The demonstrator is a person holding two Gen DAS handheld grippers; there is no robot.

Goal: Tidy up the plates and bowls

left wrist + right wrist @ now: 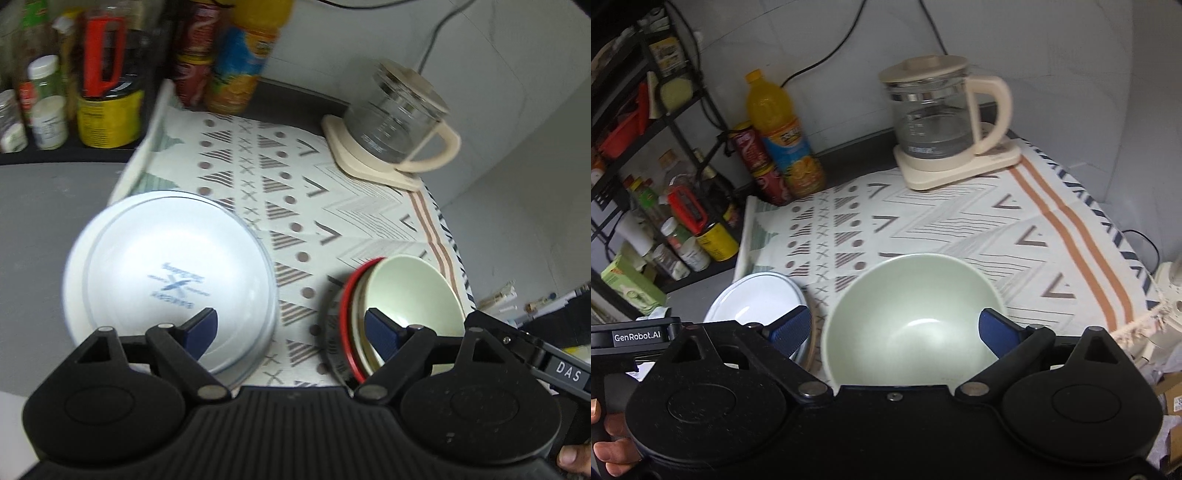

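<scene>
both claws spread wide, pinching nothing: the left gripper [291, 328] hangs between the white round plates [166, 273] and the pale green bowl [410, 302] stacked on red-rimmed dishes, the right gripper [895, 328] over that bowl, all on the patterned cloth [332, 206]

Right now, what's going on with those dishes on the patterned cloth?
A person holds a gripper in each hand over a patterned cloth. Both the left gripper and the right gripper are open and hold nothing. The pale green bowl sits nested on other dishes, one with a red rim, below the right gripper. The white plates are stacked at the cloth's left edge. A glass kettle stands at the back.
</scene>
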